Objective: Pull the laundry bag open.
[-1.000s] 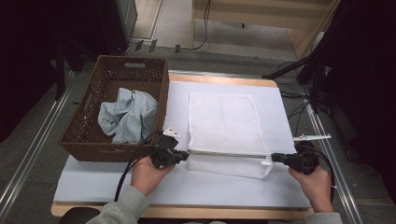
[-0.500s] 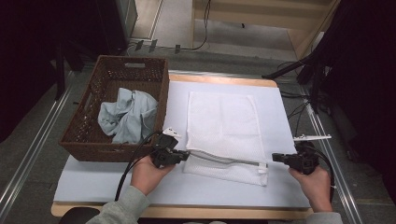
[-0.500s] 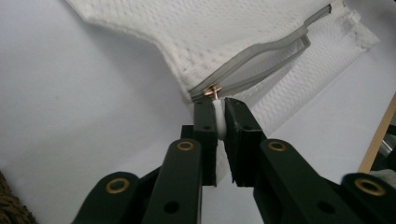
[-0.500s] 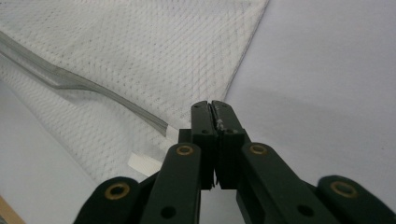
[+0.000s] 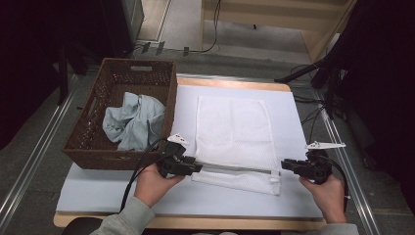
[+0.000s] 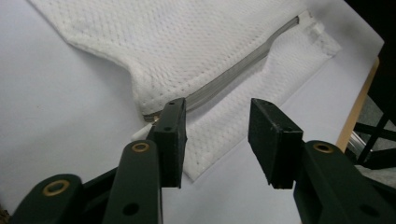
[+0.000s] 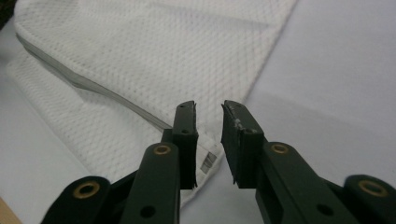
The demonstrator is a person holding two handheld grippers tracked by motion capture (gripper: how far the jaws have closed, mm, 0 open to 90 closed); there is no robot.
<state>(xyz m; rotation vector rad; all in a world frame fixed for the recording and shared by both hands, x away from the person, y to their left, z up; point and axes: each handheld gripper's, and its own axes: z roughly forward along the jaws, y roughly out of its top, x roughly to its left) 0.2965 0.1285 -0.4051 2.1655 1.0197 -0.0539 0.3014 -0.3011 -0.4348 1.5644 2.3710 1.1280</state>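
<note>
A white mesh bag [image 5: 232, 129] lies flat on the white table cover, its grey zipper [image 5: 235, 169] running across near the front edge. My left gripper [image 5: 195, 166] sits at the zipper's left end. Its jaws have just been opening and stand apart over the bag's corner [image 6: 205, 149] without pressing it. My right gripper [image 5: 285, 165] is at the bag's right end, a small gap away. Its jaws have also just been opening, with a narrow gap [image 7: 208, 126] above the bag's corner label [image 7: 208, 161]. The zipper [image 7: 93, 86] runs away to the left.
A brown wicker basket [image 5: 139, 62] stands at the table's left and holds a crumpled pale grey cloth [image 5: 132, 120]. The wooden table edge [image 5: 235, 84] shows beyond the white cover. Dark cables [image 5: 313, 115] and metal rails run along the right side.
Both grippers held the bag's front edge stretched and raised between them. Both have let go, and the bag's front edge has dropped onto the table. The hands have stayed about where they were.
</note>
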